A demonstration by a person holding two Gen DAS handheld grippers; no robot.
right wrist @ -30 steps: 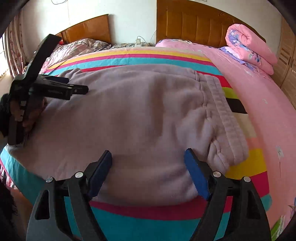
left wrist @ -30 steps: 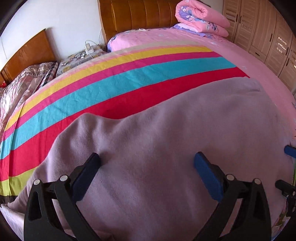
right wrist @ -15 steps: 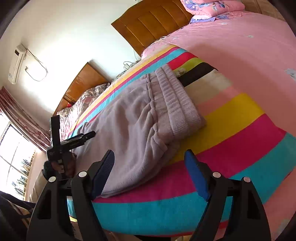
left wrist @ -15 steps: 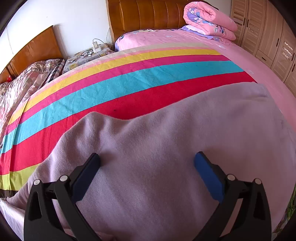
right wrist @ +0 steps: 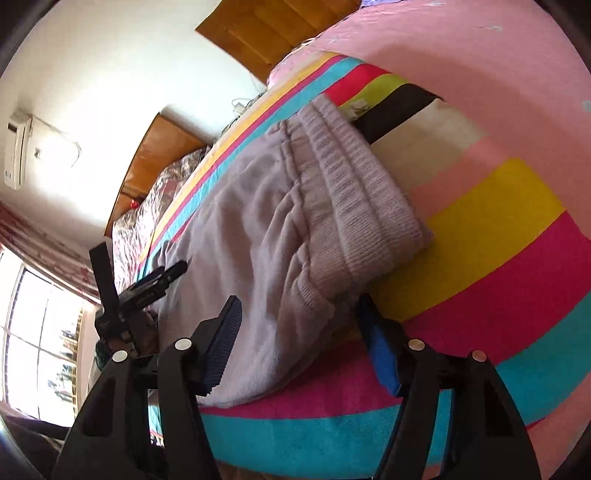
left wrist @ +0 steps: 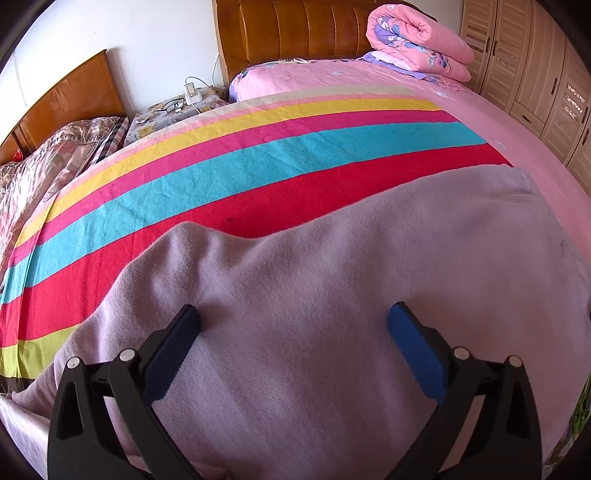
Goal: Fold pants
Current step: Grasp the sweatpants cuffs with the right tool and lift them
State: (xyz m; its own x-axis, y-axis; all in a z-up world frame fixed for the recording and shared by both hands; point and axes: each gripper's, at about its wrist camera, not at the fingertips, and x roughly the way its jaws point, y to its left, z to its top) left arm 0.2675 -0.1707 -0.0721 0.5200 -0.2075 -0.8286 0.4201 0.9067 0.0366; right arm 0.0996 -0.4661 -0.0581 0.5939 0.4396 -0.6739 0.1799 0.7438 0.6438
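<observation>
Light lilac fleece pants (left wrist: 332,295) lie flat on a striped blanket (left wrist: 221,173) on the bed. My left gripper (left wrist: 293,317) is open, just above the pants' middle, holding nothing. In the right wrist view the pants (right wrist: 266,229) lie with the ribbed waistband (right wrist: 354,192) toward the right. My right gripper (right wrist: 299,314) is open and tilted, its jaws on either side of the pants' near corner below the waistband. The left gripper (right wrist: 162,280) shows at the pants' far end.
A rolled pink quilt (left wrist: 417,40) lies at the head of the bed by the wooden headboard (left wrist: 295,33). Wardrobe doors (left wrist: 535,66) stand at the right. A second bed (left wrist: 44,158) and a bedside table (left wrist: 173,110) are at the left.
My right gripper has swung over and tilted down toward the waistband corner at the bed's edge. My left gripper has stayed over the pants, drifting only slightly.
</observation>
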